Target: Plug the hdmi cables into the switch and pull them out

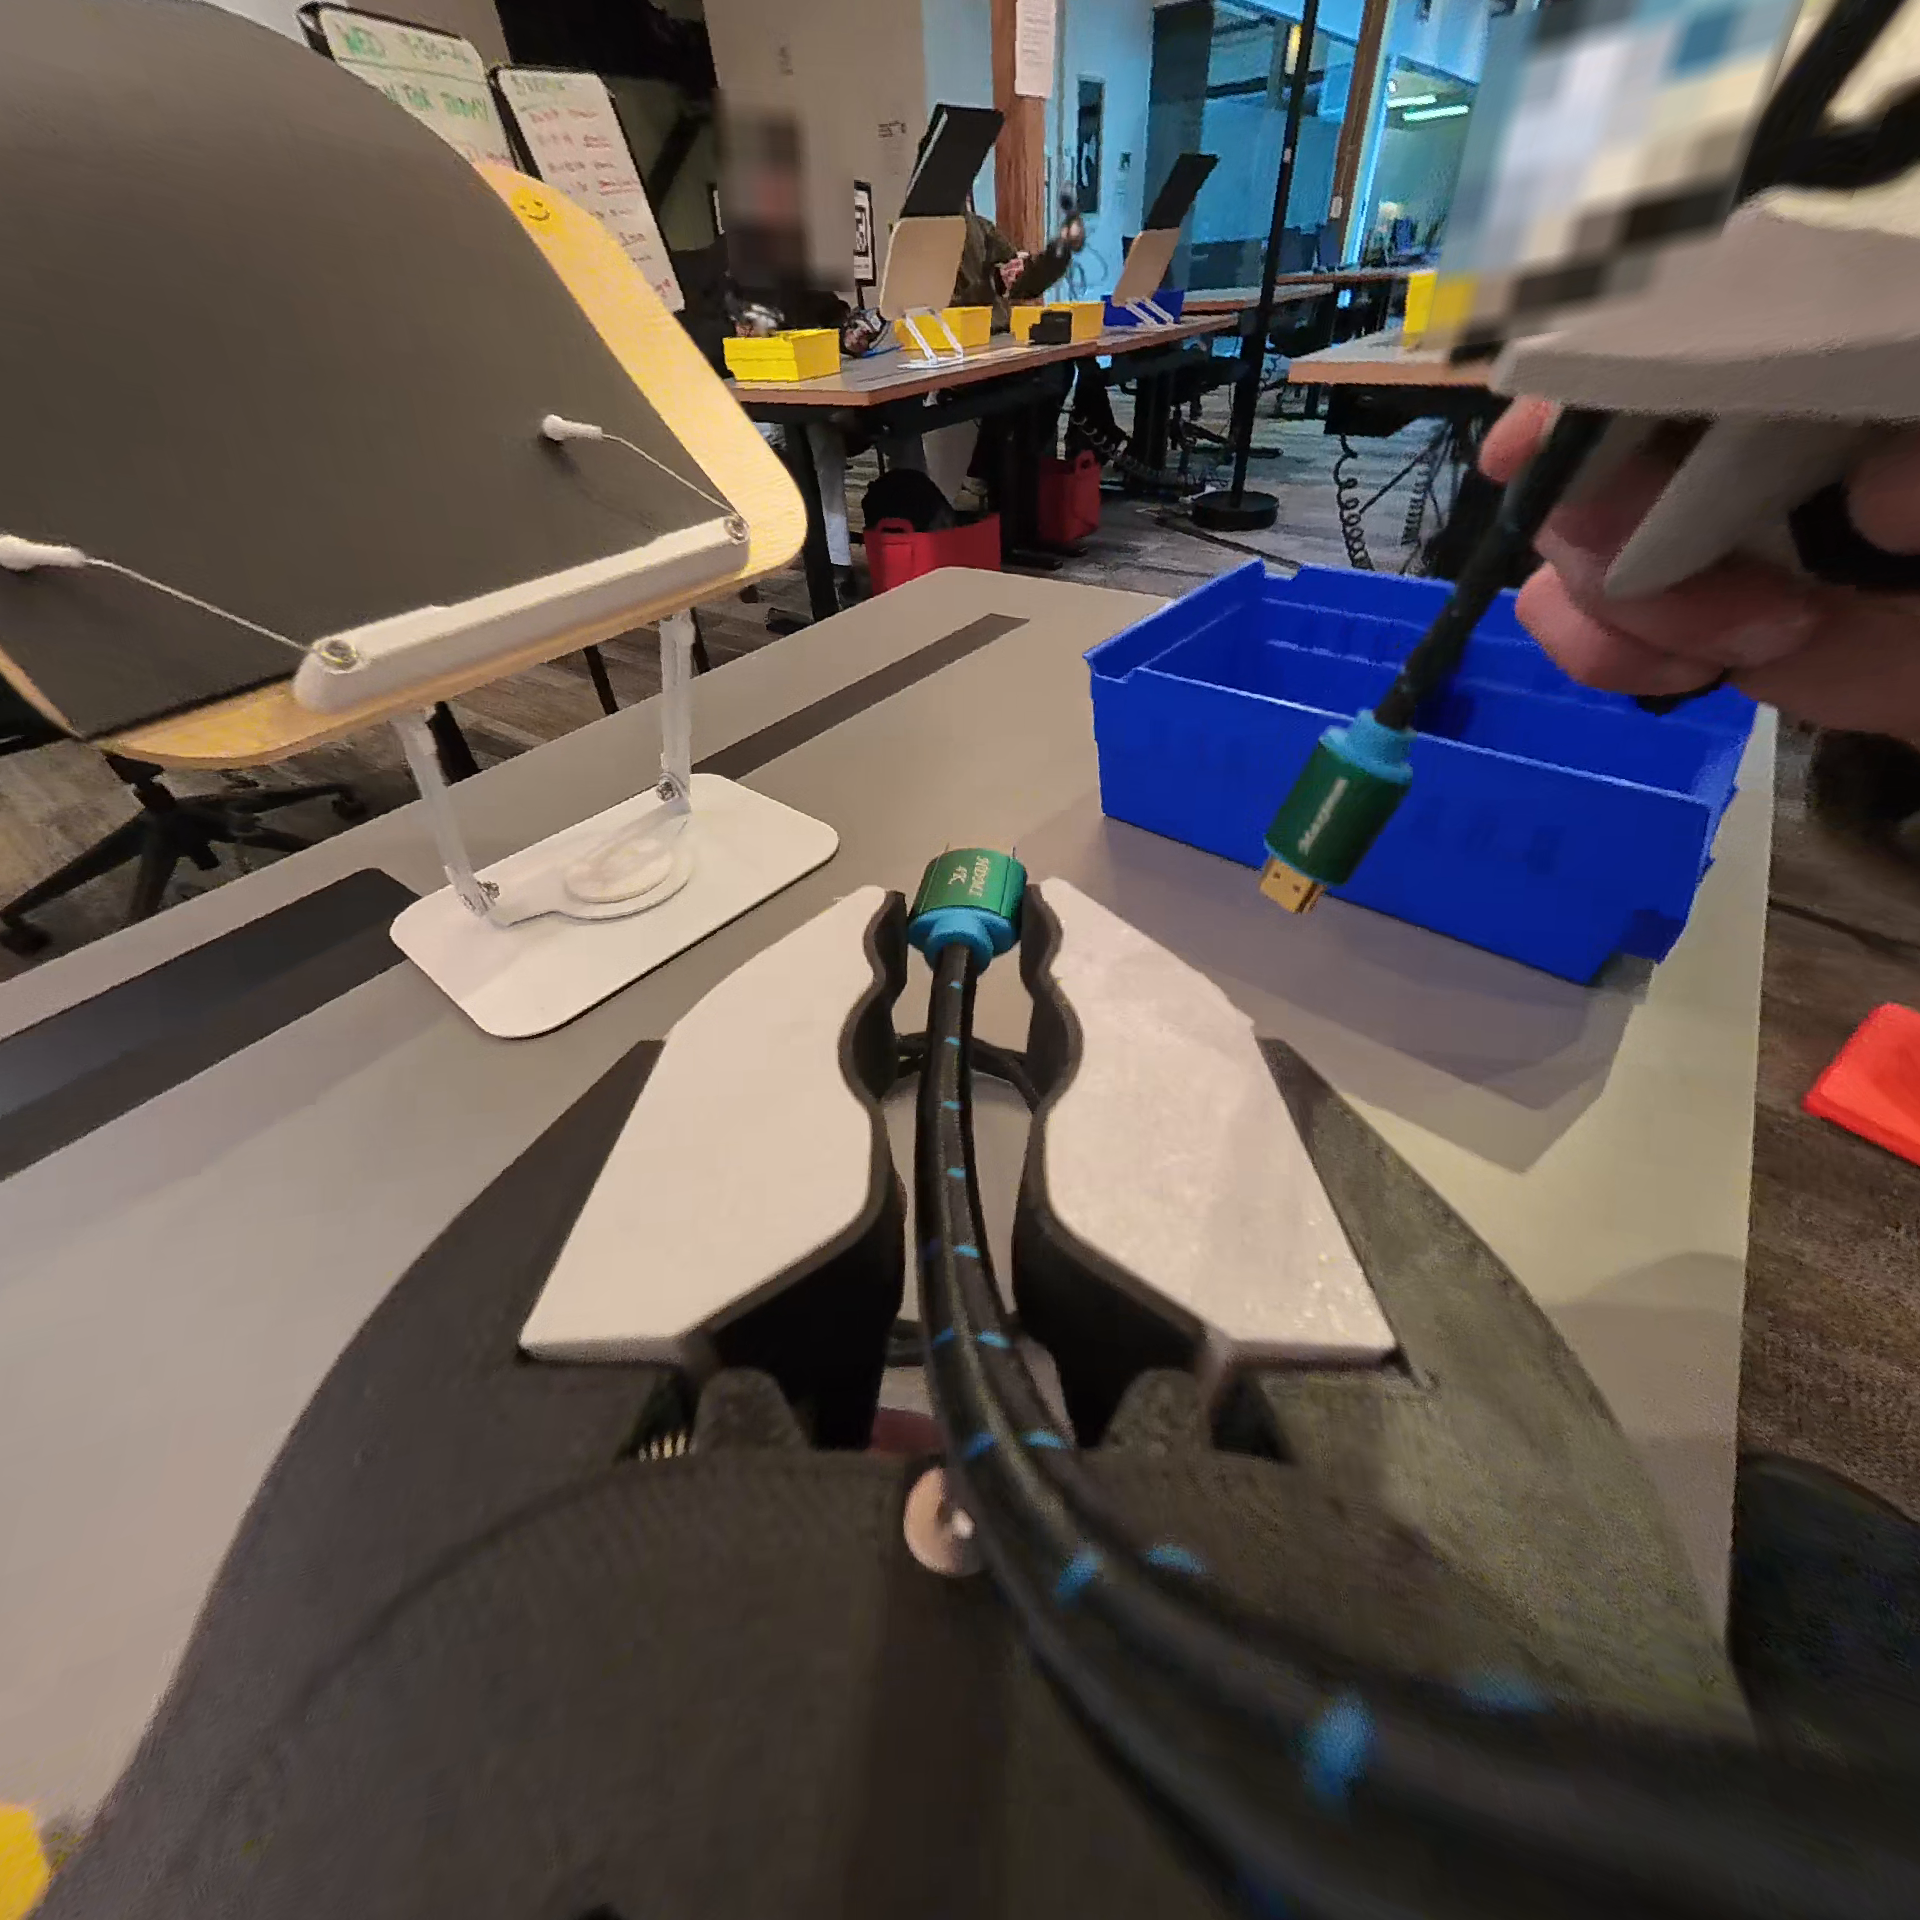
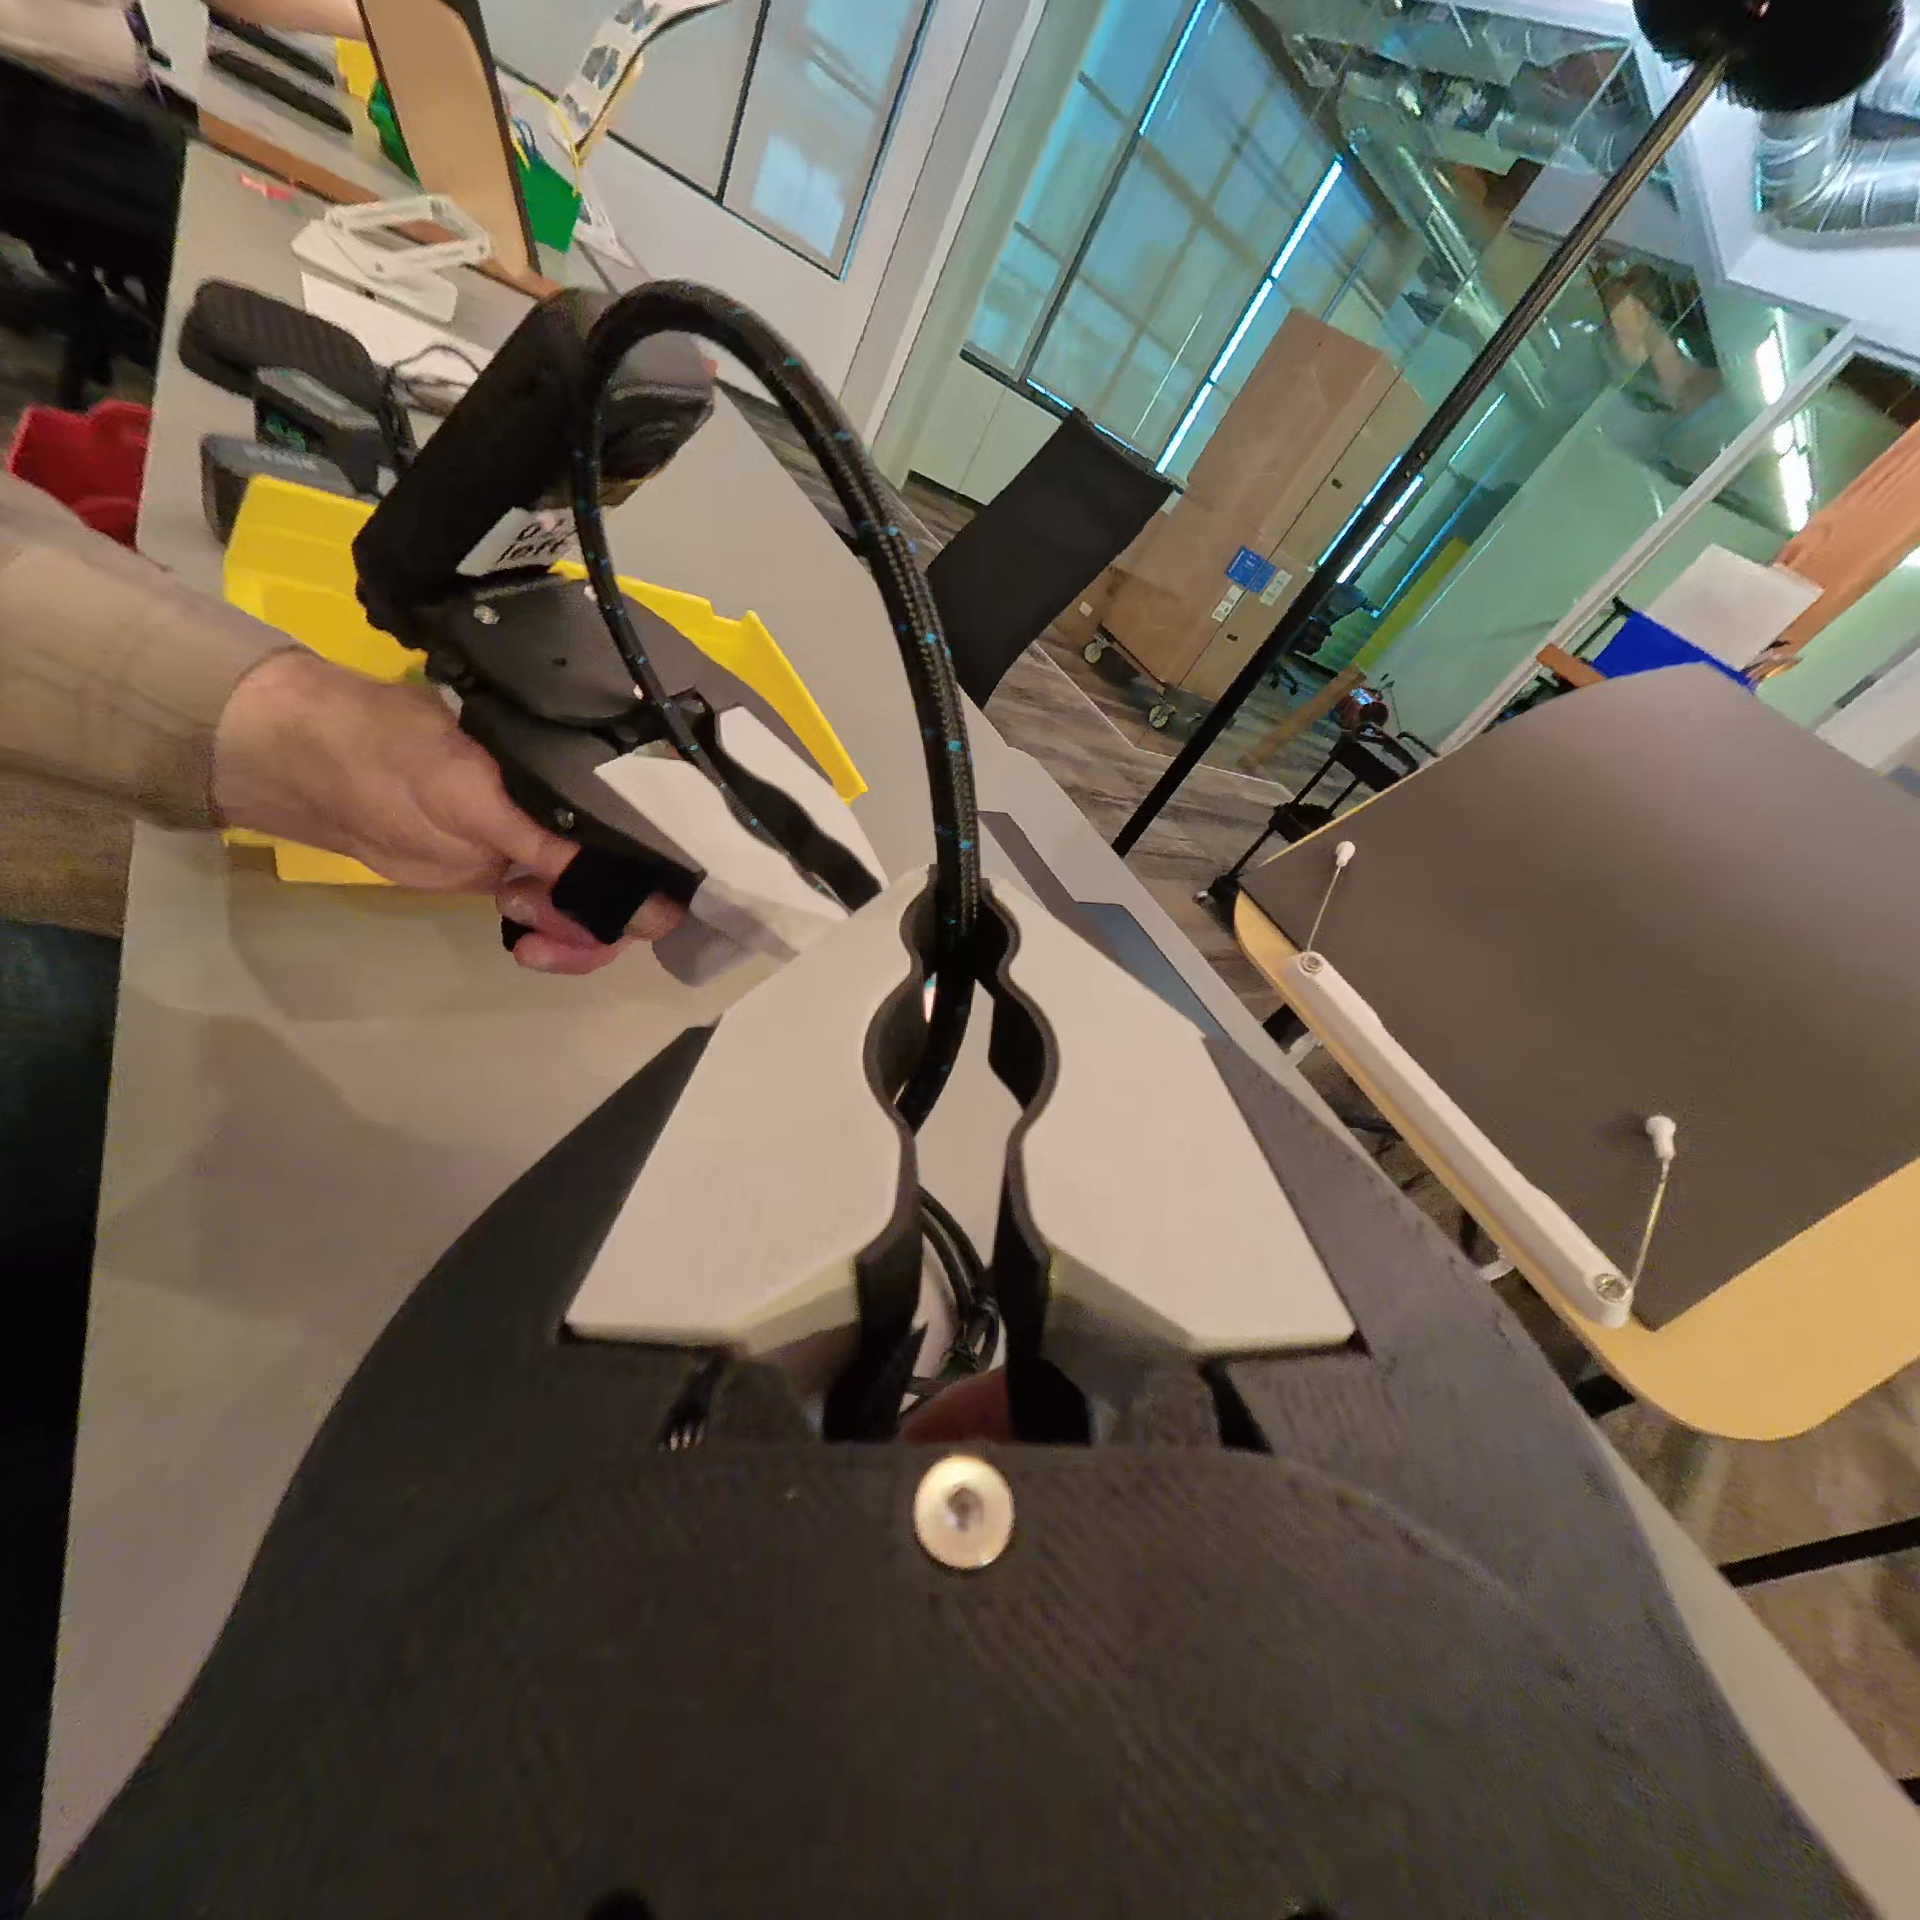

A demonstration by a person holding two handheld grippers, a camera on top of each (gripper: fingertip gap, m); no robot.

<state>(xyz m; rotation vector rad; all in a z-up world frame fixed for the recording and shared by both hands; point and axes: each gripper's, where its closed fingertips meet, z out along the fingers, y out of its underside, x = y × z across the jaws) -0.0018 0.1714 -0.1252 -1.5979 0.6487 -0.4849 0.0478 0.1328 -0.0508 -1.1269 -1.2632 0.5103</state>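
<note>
Two grippers, two green HDMI plugs, one braided cable seen between them.

The left gripper (image 1: 966,925) is seen with its jaws pinching one green plug (image 1: 968,891) at the collar, the plug poking out past the tips at twelve o'clock above the grey surface (image 1: 312,1195). A second green plug (image 1: 1335,821) is dangled at two o'clock in front of the one blue bin (image 1: 1455,831), its gold tip pointing down. The right gripper (image 2: 961,935) is shown with jaws pressed onto the black braided cable (image 2: 940,665), which is looped up and over towards eleven o'clock, where the other gripper is held by a hand (image 2: 384,779). One yellow bin (image 2: 301,582) is seen behind it.
</note>
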